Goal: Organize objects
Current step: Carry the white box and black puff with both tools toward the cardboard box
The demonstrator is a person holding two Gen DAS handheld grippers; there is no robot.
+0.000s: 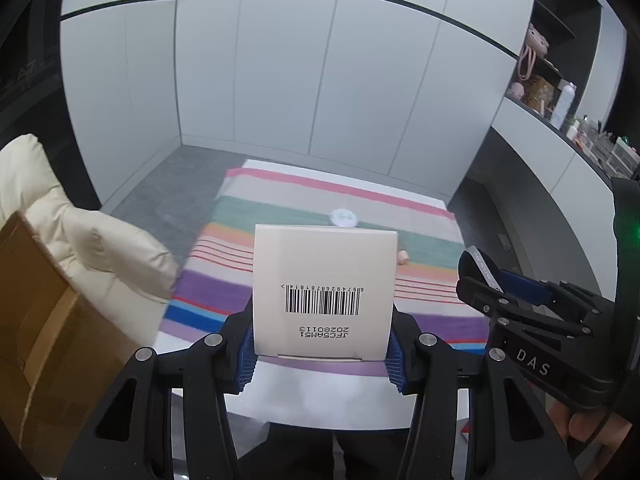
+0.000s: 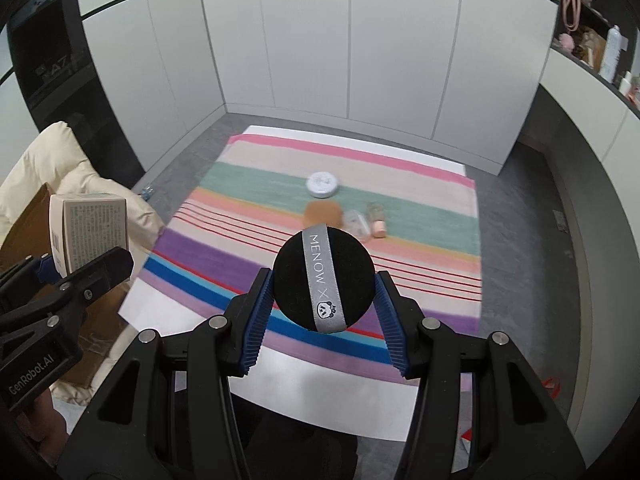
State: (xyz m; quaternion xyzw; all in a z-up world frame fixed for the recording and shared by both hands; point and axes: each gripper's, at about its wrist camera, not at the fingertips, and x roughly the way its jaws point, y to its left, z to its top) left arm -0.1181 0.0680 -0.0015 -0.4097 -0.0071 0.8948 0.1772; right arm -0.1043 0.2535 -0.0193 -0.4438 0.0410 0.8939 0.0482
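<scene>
While left gripper (image 1: 322, 354) clamps box (image 1: 323, 292), right gripper (image 2: 324, 334) grips puff (image 2: 324, 278).

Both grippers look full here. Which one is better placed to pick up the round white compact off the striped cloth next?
Neither yet. The left gripper clamps the white box; the right gripper clamps the black puff. The right probably suits better: the compact lies straight ahead of it, unobstructed, while the box hides most of the compact in the left view.
</scene>
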